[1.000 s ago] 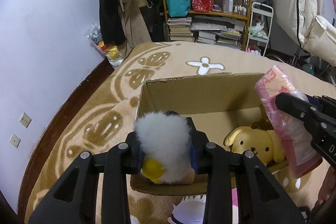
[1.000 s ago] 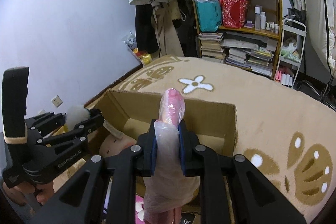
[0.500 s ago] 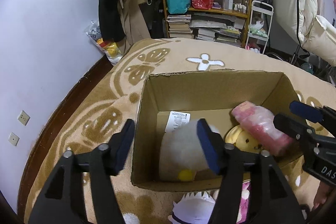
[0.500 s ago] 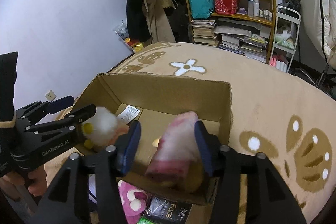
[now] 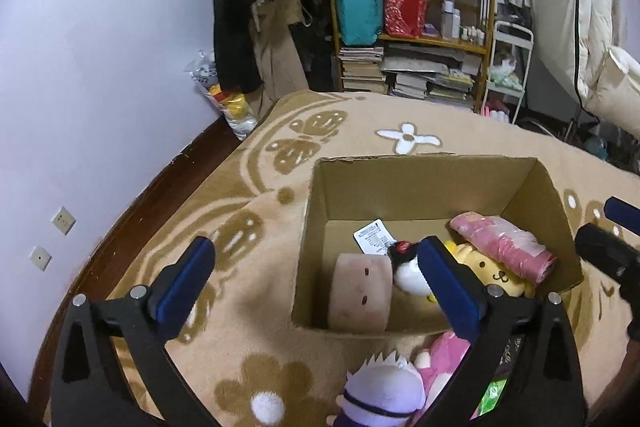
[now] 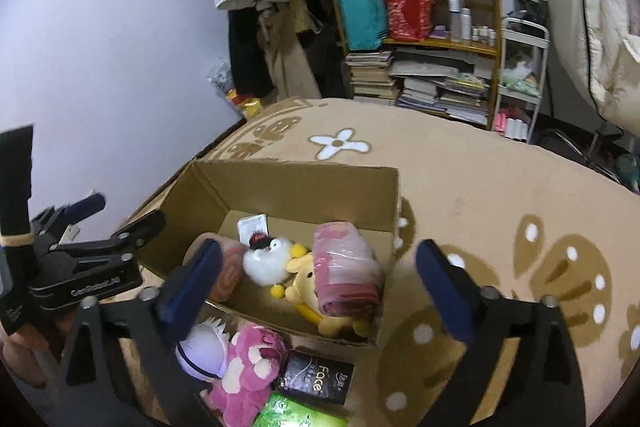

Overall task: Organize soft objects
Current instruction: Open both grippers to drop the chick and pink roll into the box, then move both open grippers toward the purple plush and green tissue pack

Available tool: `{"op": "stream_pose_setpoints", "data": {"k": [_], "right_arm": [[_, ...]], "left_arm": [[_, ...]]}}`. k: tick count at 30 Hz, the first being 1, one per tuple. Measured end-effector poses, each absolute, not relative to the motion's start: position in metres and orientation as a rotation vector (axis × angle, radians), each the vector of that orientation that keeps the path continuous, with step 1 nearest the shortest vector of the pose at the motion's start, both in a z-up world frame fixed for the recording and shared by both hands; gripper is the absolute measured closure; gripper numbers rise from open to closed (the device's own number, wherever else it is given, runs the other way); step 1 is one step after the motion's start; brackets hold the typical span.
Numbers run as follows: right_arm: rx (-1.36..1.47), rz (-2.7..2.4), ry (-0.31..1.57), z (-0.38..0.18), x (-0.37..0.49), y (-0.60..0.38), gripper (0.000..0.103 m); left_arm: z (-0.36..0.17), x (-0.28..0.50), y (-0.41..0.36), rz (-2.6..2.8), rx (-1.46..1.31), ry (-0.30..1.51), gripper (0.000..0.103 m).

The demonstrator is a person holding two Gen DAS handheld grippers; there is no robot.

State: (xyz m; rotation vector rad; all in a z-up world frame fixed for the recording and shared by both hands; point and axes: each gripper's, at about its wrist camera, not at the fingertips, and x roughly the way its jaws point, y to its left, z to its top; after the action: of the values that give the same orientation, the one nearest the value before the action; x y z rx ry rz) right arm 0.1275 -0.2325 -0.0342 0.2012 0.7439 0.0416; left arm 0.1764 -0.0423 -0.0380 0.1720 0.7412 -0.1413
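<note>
Cardboard box (image 5: 436, 183) sits open on the tan blanket (image 5: 256, 211). Inside lie a white duck (image 6: 266, 263), a yellow dog (image 6: 306, 291), a pink pack (image 6: 346, 273) and a pale block toy (image 5: 360, 291). The pack rests on the dog at the 3 o'clock side of the box, and the duck lies between the block toy and the dog.

Both tongs are spread wide and hold nothing: the left gripper (image 5: 316, 283) and the right gripper (image 6: 320, 285). Outside the box, at 6 o'clock, sit a purple doll (image 6: 202, 351), a pink bear (image 6: 250, 367), a black pack (image 6: 316, 377) and a green pack (image 6: 298, 415).
</note>
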Motion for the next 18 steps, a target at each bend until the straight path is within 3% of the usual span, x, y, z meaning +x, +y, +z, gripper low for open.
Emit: {"op": "stream_pose_setpoints", "data": {"k": [18], "right_arm": [[0.23,0.012,0.739,-0.034,0.077,-0.237,0.0]], "left_arm": [[-0.035,0.122,-0.004,-0.072,0.186,0.806,0.002]]}}
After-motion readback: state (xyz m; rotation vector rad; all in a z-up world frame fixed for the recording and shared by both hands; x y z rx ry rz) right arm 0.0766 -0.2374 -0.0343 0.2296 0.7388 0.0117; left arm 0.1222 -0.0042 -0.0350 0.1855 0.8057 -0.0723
